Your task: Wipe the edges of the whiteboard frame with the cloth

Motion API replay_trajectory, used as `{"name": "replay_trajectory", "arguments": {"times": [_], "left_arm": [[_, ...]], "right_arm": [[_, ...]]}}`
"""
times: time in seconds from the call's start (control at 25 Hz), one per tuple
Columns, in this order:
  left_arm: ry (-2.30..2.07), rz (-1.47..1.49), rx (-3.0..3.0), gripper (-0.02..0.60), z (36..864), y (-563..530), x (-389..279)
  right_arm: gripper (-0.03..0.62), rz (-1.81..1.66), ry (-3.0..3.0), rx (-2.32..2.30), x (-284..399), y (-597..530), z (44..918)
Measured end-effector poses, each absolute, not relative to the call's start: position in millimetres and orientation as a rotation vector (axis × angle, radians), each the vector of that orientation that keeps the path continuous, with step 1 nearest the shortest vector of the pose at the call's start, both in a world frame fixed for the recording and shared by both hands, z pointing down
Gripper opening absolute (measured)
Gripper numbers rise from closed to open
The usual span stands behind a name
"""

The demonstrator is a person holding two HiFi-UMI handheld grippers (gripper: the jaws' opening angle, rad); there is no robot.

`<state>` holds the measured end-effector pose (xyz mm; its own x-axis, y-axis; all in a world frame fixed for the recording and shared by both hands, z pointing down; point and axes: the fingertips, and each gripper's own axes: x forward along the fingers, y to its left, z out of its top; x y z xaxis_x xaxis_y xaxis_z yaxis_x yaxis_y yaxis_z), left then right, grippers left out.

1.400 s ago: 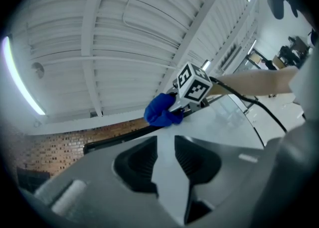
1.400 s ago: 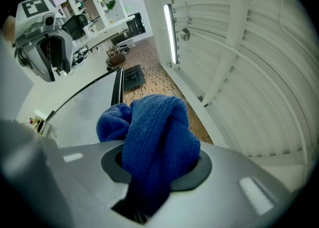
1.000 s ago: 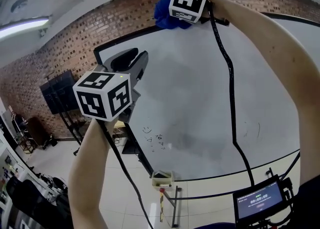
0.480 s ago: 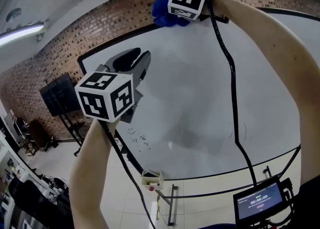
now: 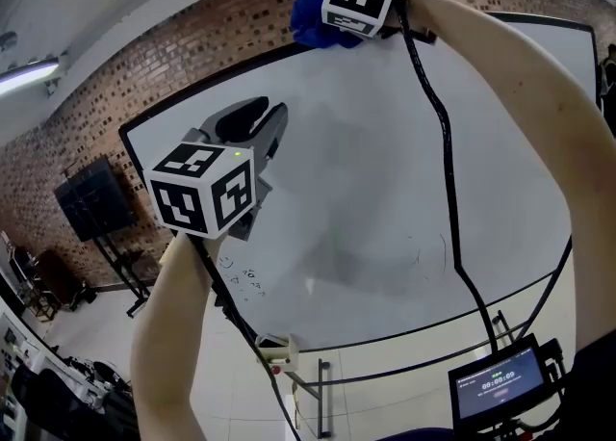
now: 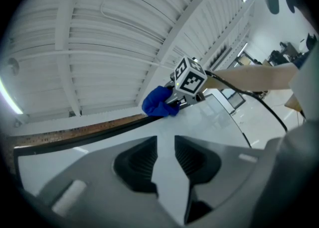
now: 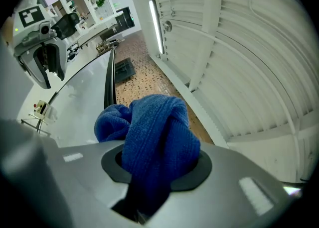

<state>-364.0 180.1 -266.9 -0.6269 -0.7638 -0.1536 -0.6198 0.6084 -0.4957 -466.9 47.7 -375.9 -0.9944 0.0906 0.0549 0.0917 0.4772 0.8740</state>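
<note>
Up top, the right gripper (image 7: 158, 170) is clamped on a bunched blue cloth (image 7: 154, 132), which bulges out from between its jaws. In the head view that cloth sits at 12 o'clock, against the black top edge of the whiteboard frame (image 5: 217, 83), where the frame meets the brick wall (image 5: 144, 73). The right gripper view shows the same black strip running away from the cloth toward 11 o'clock.

The left gripper (image 6: 166, 160) has its jaws drawn together to a bare slit with nothing between them. It is held in front of the whiteboard (image 5: 385, 160) at about 9 o'clock in the head view, well apart from the cloth, and points toward the board's upper edge.

A black cable (image 5: 445, 169) drops from the right gripper across the board toward 5 o'clock, where a small lit screen (image 5: 496, 391) sits. A dark monitor on a stand (image 5: 91, 200) stands by the wall at 9 o'clock.
</note>
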Motion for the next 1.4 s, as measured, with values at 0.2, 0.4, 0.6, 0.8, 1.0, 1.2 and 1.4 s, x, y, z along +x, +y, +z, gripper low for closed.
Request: {"name": "replay_trajectory", "arguments": {"times": [0.2,0.4,0.6,0.8,1.0,1.2,1.4], "left_arm": [[2.428,-0.556,-1.184,0.110,-272.6,156.7,-367.9],[2.353,-0.555,-1.257,0.110,-282.5,129.2,-364.0],[2.301,-0.527,-1.340,0.110,-279.3,96.1,-352.3],[2.280,-0.528,-1.392,0.110,-271.8,17.8,-312.0],[2.282,-0.518,-1.407,0.110,-277.8,-21.4,-306.2],[2.287,-0.505,-1.410,0.110,-259.5,-55.8,-294.6],[2.280,-0.485,-1.415,0.109,-254.2,-55.0,-291.2]], "right_arm": [[0.135,-1.513,-2.721,-0.071,-466.3,4.0,-374.4],[0.135,-1.456,-2.743,-0.042,-461.2,-25.0,-380.5],[0.133,-1.375,-2.749,0.122,-449.6,-81.5,-382.1],[0.133,-1.337,-2.749,0.201,-405.7,-170.2,-379.7],[0.133,-1.316,-2.767,0.212,-394.9,-210.4,-388.3],[0.133,-1.293,-2.793,0.186,-381.0,-237.9,-369.8],[0.133,-1.305,-2.780,0.187,-386.5,-230.9,-362.1]]}}
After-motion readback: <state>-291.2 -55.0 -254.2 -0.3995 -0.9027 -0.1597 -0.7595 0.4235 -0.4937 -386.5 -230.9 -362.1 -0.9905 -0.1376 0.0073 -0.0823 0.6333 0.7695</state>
